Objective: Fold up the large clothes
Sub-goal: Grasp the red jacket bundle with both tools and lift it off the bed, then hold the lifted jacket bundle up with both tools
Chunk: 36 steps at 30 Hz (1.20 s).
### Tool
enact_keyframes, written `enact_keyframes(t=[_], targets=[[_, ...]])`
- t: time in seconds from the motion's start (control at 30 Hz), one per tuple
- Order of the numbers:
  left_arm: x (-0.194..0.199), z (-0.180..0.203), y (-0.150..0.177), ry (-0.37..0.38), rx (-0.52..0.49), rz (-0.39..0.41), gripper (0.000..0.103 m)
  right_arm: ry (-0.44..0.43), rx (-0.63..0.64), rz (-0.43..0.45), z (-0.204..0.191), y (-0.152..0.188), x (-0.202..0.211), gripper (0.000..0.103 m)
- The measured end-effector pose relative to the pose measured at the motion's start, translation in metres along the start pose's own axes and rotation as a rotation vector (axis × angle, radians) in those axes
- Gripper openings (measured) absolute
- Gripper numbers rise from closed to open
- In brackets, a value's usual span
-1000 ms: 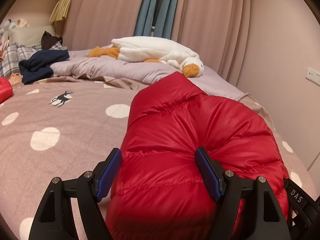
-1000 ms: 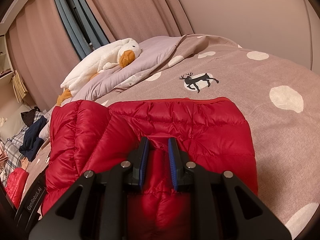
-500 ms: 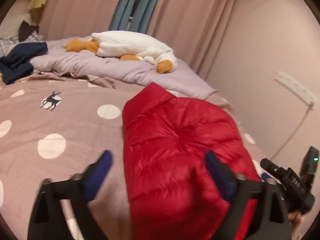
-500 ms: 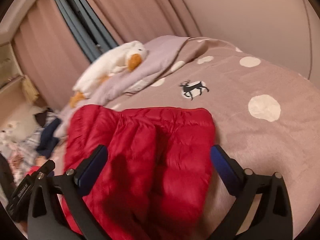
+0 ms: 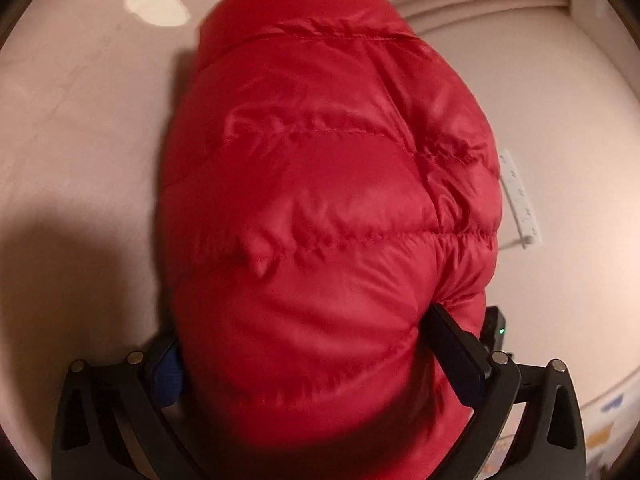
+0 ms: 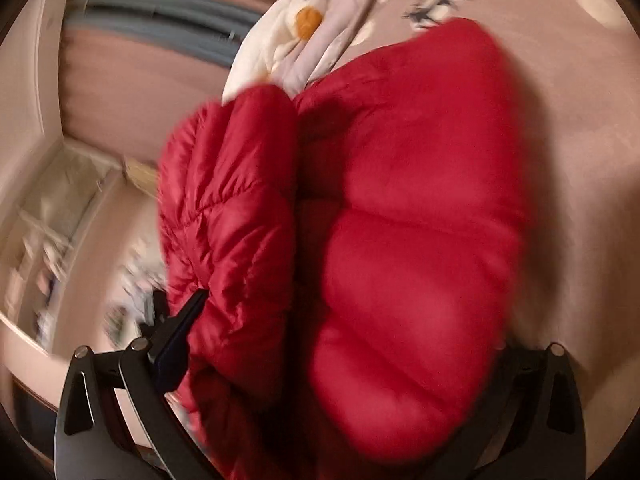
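Observation:
A red puffer jacket (image 5: 320,160) lies folded into a thick bundle on the pink spotted bed cover (image 5: 80,120). It fills the middle of both wrist views. My left gripper (image 5: 302,328) is open at full width, and the jacket's near end bulges up between its fingers (image 5: 452,352). My right gripper (image 6: 352,320) is open just as wide over the jacket (image 6: 400,200); its right fingertip is hidden behind the red fabric. The right wrist view is blurred and tilted.
A white plush goose (image 6: 280,28) lies on a lilac blanket beyond the jacket. A white power strip (image 5: 520,200) hangs on the wall right of the bed. Shelves (image 6: 60,200) with cluttered items stand on the left of the right wrist view.
The right jaws went from shut on the jacket to wide open; the left jaws widened too. Both grippers tipped down and rolled, and the jacket now fills each view.

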<state>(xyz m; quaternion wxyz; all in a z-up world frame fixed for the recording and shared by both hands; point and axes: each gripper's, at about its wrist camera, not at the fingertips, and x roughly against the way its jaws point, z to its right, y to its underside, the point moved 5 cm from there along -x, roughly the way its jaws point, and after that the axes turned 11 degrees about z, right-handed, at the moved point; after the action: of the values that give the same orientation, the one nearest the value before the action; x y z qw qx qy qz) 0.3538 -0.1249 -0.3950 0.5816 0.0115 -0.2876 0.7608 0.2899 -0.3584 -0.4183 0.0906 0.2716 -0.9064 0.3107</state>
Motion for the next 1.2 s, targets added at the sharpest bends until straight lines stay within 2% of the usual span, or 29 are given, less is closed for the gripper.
enact_keyframes(t=[0.03,0.07,0.1,0.13,0.17,0.2,0.23,0.3,0.43,0.53,0.63,0.83,0.97,1.2], targets=[[-0.005,0.004,0.000,-0.001,-0.039,0.001,0.102,0.007,0.043,-0.022,-0.006,0.002,-0.011,0.102],[-0.009,0.007,0.000,-0.009,-0.068,0.010,0.097,0.006,0.067,-0.035,-0.009,0.003,-0.020,0.096],[-0.013,0.008,0.000,-0.019,-0.087,0.036,0.092,-0.010,0.074,-0.027,-0.010,0.003,-0.029,0.084],[-0.015,0.008,0.001,-0.021,-0.086,0.050,0.089,-0.031,0.066,-0.021,-0.010,0.003,-0.032,0.077],[-0.018,0.009,0.001,-0.023,-0.085,0.053,0.087,-0.069,0.043,-0.008,-0.008,0.003,-0.037,0.064],[-0.021,0.013,0.002,-0.022,-0.088,0.043,0.086,-0.117,0.014,0.007,-0.006,0.004,-0.040,0.056],[-0.021,0.018,0.004,-0.026,-0.094,0.036,0.082,-0.163,-0.008,0.019,-0.006,0.006,-0.043,0.054],[-0.021,0.034,0.004,-0.058,-0.135,0.056,0.080,-0.184,-0.024,0.039,-0.010,0.008,-0.046,0.049],[-0.003,0.083,0.004,-0.145,-0.270,0.118,0.079,-0.198,0.019,0.041,-0.044,0.015,-0.050,0.046],[0.022,0.127,0.002,-0.132,-0.325,0.161,0.078,-0.240,0.056,0.063,-0.084,0.013,-0.043,0.046],[0.058,0.182,0.001,-0.108,-0.394,0.242,0.078,-0.309,0.111,0.097,-0.129,0.004,-0.019,0.046],[0.130,0.271,0.022,-0.079,-0.495,0.369,0.078,-0.413,0.238,0.161,-0.233,0.011,0.029,0.048],[0.159,0.300,0.040,-0.085,-0.524,0.415,0.078,-0.438,0.292,0.178,-0.280,0.030,0.042,0.049],[0.169,0.315,0.053,-0.061,-0.510,0.452,0.078,-0.434,0.343,0.187,-0.326,0.051,0.047,0.049]])
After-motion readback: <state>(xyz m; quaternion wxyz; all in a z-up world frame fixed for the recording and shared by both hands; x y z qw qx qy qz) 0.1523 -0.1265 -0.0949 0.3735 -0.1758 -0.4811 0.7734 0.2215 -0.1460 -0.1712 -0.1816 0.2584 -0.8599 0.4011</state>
